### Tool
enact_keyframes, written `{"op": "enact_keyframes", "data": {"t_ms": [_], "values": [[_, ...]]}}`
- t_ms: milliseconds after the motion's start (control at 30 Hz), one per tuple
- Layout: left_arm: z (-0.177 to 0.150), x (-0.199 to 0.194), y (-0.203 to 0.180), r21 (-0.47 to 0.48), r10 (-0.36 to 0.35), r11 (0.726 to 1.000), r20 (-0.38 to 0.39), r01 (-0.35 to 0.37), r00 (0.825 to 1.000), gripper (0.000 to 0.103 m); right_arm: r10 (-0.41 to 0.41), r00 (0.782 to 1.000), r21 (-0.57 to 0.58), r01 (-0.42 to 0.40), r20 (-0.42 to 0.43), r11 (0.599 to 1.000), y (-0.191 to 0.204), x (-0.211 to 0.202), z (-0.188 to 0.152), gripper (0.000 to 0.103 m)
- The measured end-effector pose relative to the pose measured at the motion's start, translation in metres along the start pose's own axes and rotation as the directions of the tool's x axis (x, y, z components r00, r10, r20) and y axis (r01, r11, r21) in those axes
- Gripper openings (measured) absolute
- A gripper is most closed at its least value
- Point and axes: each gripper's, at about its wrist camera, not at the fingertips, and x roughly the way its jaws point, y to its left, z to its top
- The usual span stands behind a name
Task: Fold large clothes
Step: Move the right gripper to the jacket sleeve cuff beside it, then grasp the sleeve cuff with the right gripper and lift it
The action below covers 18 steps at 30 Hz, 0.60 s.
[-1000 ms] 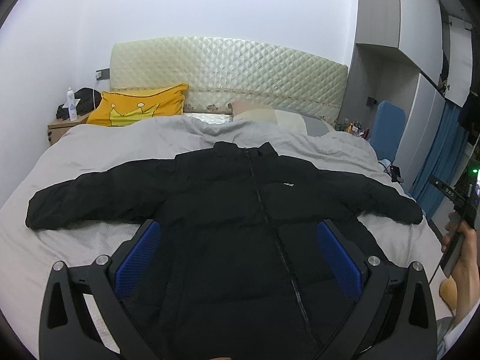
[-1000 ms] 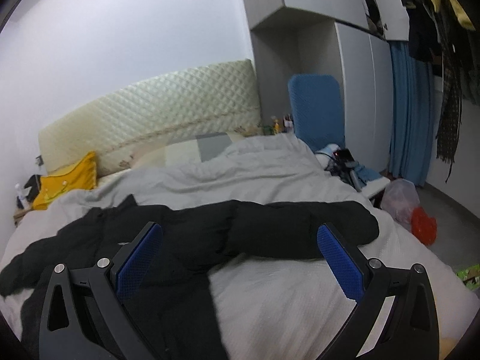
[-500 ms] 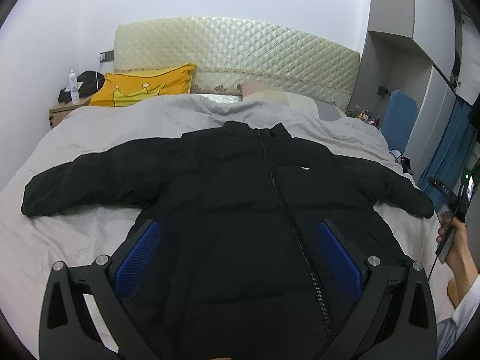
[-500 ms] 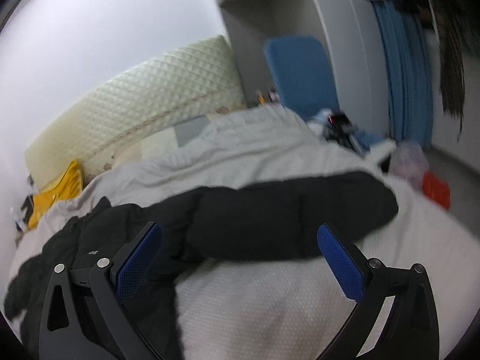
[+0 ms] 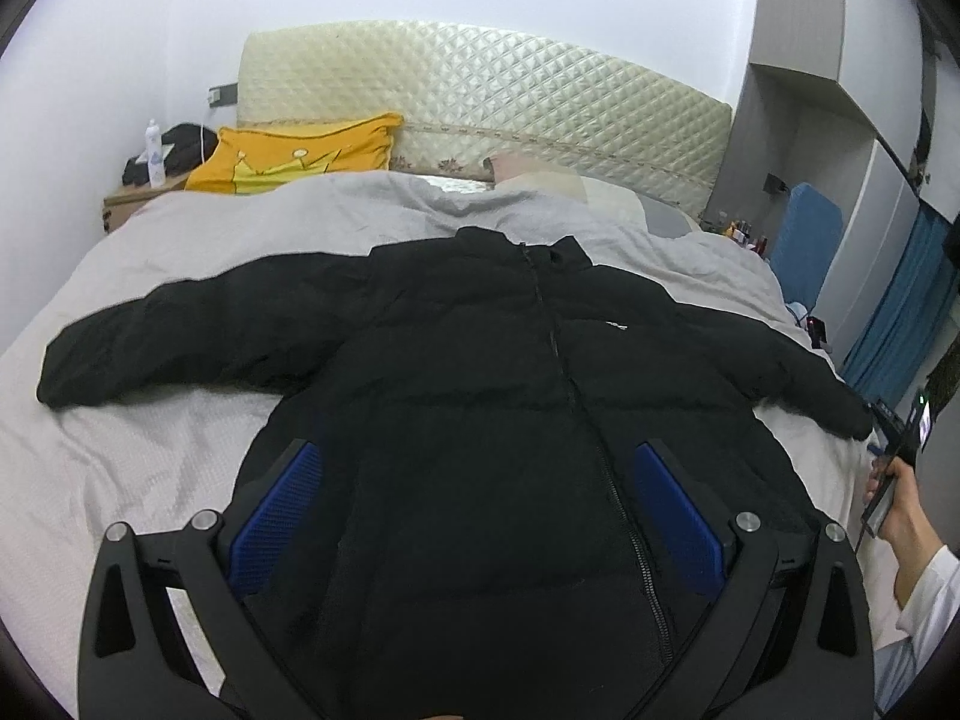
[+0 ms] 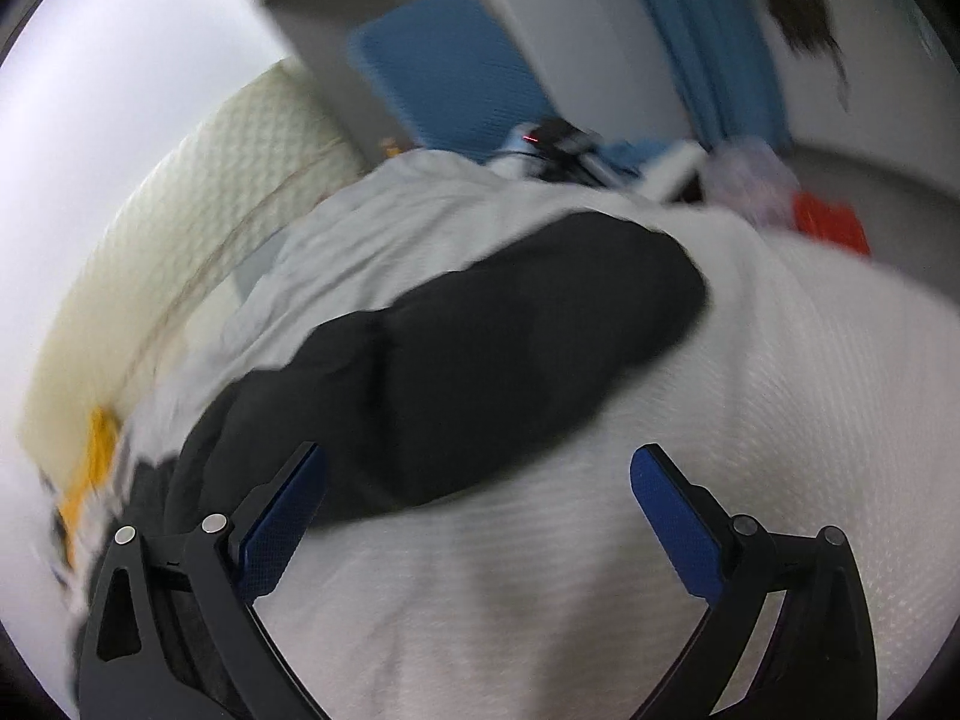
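Note:
A black puffer jacket (image 5: 480, 384) lies face up and zipped on the bed, both sleeves spread out sideways. My left gripper (image 5: 477, 462) is open and empty, hovering above the jacket's lower body. My right gripper (image 6: 477, 468) is open and empty, tilted, just above the white bedspread close to the jacket's right sleeve (image 6: 480, 348). The sleeve's cuff points toward the bed's right edge. The right hand with its gripper also shows in the left wrist view (image 5: 894, 438), beside that cuff.
The bed (image 5: 120, 480) has a grey duvet (image 5: 300, 222), a yellow pillow (image 5: 300, 156) and a quilted headboard (image 5: 480, 102). A nightstand with a bottle (image 5: 155, 156) stands at the left. A blue chair (image 6: 444, 66), blue curtain (image 5: 900, 324) and floor clutter (image 6: 828, 222) sit beyond the right edge.
My right gripper has moved down and closer to the right sleeve while tilting; its view is motion-blurred. My left gripper has dipped slightly over the jacket's body.

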Motion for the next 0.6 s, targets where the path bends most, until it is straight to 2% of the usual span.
{"op": "enact_keyframes", "data": {"t_ms": [100, 133, 300, 367, 500, 567, 600], "values": [[-0.001, 0.005, 0.000, -0.009, 0.006, 1.000, -0.012, -0.006, 1.000, 0.103, 0.047, 0.998, 0.153, -0.040, -0.043, 0.987, -0.033, 0.018, 0.003, 0.100], [-0.002, 0.006, -0.001, -0.009, 0.007, 1.000, -0.014, -0.007, 1.000, 0.103, 0.058, 0.997, 0.187, -0.048, -0.051, 0.981, -0.041, 0.024, 0.004, 0.095], [-0.004, 0.014, -0.008, 0.004, 0.029, 1.000, -0.019, -0.029, 0.999, 0.103, 0.100, 0.995, 0.239, -0.091, -0.024, 0.967, -0.053, 0.043, 0.016, 0.086], [-0.004, 0.018, -0.012, 0.009, 0.037, 0.999, -0.021, -0.036, 0.999, 0.103, 0.101, 0.995, 0.232, -0.094, -0.022, 0.968, -0.052, 0.053, 0.025, 0.077], [-0.001, 0.025, -0.013, 0.011, 0.061, 0.998, -0.012, -0.061, 0.998, 0.103, 0.122, 0.992, 0.227, -0.124, 0.023, 0.966, -0.056, 0.068, 0.043, 0.066], [0.000, 0.031, -0.010, 0.002, 0.074, 0.997, -0.012, -0.074, 0.997, 0.103, 0.131, 0.991, 0.218, -0.136, 0.037, 0.966, -0.060, 0.074, 0.046, 0.049], [0.000, 0.034, -0.009, -0.004, 0.079, 0.997, -0.014, -0.079, 0.997, 0.103, 0.125, 0.992, 0.215, -0.129, 0.031, 0.968, -0.062, 0.080, 0.047, 0.044]]}}
